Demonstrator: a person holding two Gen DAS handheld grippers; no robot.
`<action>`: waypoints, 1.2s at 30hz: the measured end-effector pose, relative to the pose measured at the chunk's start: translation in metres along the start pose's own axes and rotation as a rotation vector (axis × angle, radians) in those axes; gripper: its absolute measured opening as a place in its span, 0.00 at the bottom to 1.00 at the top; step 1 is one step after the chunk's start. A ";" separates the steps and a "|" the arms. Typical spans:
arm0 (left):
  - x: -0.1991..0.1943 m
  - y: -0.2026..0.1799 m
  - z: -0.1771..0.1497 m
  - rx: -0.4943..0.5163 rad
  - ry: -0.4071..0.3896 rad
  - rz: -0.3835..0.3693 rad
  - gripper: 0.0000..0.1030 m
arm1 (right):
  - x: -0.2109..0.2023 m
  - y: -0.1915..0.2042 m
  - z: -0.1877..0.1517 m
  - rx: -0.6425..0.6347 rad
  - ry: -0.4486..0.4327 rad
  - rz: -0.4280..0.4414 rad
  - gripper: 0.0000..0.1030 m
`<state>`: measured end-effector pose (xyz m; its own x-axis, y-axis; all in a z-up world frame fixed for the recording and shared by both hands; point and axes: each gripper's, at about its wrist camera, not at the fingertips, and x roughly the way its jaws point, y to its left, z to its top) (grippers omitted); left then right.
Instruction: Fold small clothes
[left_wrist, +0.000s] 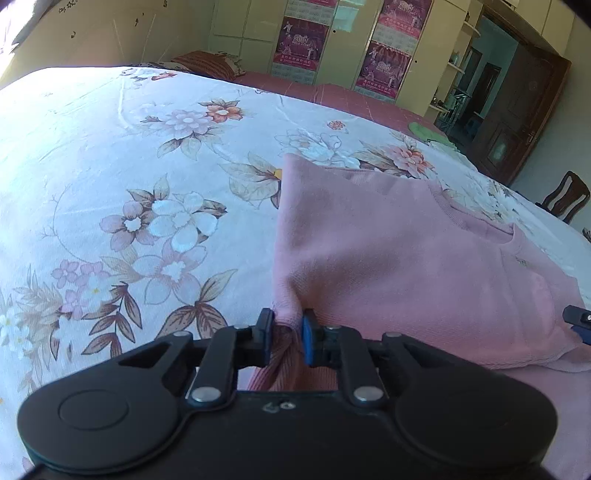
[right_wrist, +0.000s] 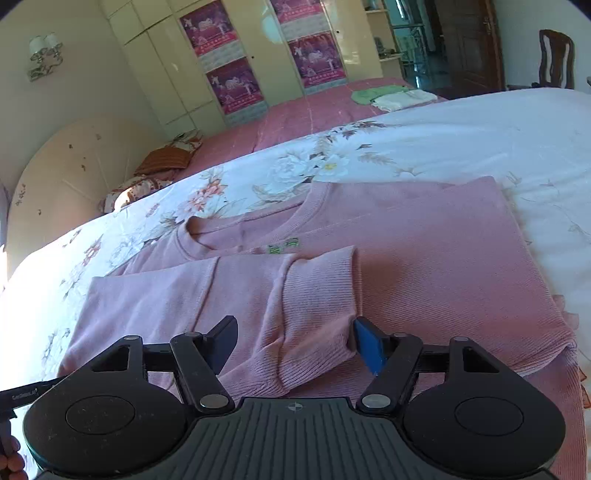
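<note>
A pink sweater (right_wrist: 406, 258) lies flat on a flowered bedsheet (left_wrist: 129, 166), its round neckline toward the far wall and one sleeve (right_wrist: 303, 295) folded across its body, the ribbed cuff resting near the middle. At the sweater's near left edge, the left gripper (left_wrist: 287, 338) has its jaws drawn narrow and pinches a bunched fold of the pink cloth between its pads. The right gripper (right_wrist: 295, 345) hovers above the folded sleeve with its jaws spread wide; the cuff sits in the gap, but the pads do not press on it. Beyond the sheet, a red bedspread (right_wrist: 295, 110) carries small folded cloths (right_wrist: 391, 96), and a pale wardrobe (right_wrist: 258, 55) with purple posters stands against the wall.
</note>
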<state>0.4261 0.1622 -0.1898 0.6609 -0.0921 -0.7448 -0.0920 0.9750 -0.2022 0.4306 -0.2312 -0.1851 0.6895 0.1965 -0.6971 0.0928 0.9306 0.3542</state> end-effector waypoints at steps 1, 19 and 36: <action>-0.001 0.001 -0.001 0.000 -0.004 0.001 0.15 | 0.002 -0.002 0.000 -0.001 0.006 -0.019 0.44; 0.001 -0.008 0.033 0.008 -0.040 -0.003 0.62 | 0.024 -0.013 0.016 0.000 0.020 0.001 0.64; 0.069 -0.012 0.064 0.043 -0.068 0.049 0.12 | 0.044 0.010 0.019 -0.196 -0.032 -0.138 0.09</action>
<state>0.5208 0.1570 -0.1983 0.7059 -0.0313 -0.7076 -0.0947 0.9859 -0.1380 0.4759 -0.2192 -0.2005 0.7029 0.0563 -0.7090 0.0485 0.9908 0.1267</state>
